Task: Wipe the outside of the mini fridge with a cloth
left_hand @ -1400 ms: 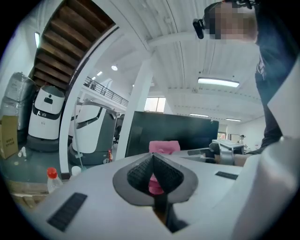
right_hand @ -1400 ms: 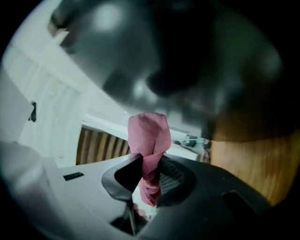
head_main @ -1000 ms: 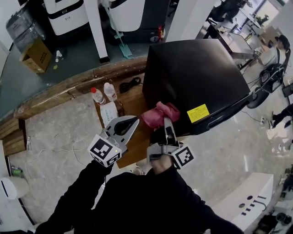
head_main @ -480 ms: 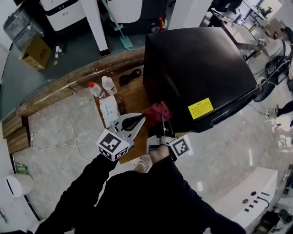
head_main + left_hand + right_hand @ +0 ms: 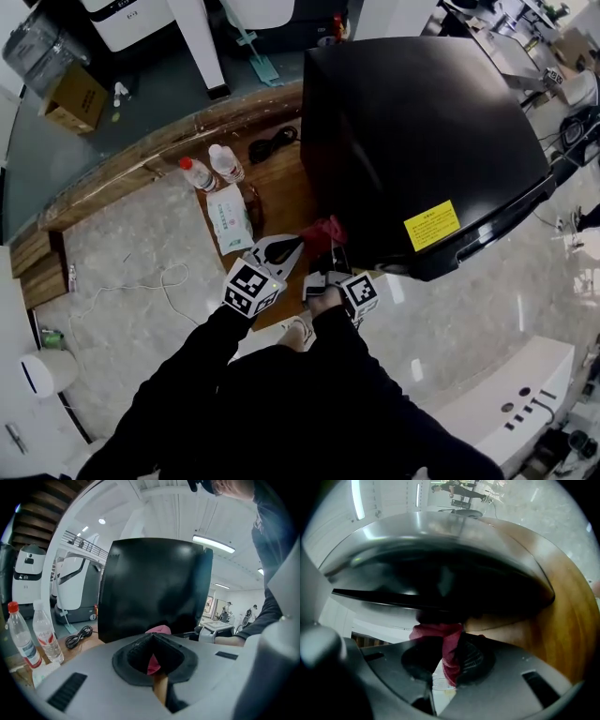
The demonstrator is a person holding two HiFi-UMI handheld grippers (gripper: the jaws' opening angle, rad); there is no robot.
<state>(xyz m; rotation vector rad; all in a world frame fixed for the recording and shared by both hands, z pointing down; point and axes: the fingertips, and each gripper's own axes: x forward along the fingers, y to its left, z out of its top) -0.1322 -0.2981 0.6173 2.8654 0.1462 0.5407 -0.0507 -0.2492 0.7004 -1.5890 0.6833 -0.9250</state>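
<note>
My right gripper (image 5: 330, 251) jaws grip the red cloth (image 5: 322, 230) against the fridge (image 5: 412, 122) side. At its 9 o'clock, my left gripper (image 5: 292, 246) jaws are closed and empty.

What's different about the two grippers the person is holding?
The right gripper is shut on the red cloth, while the left gripper is shut with nothing in it. The right gripper holds its cloth against the side of the black mini fridge. The left gripper hangs beside it over the wooden table, not touching the fridge. Both point toward the fridge.
</note>
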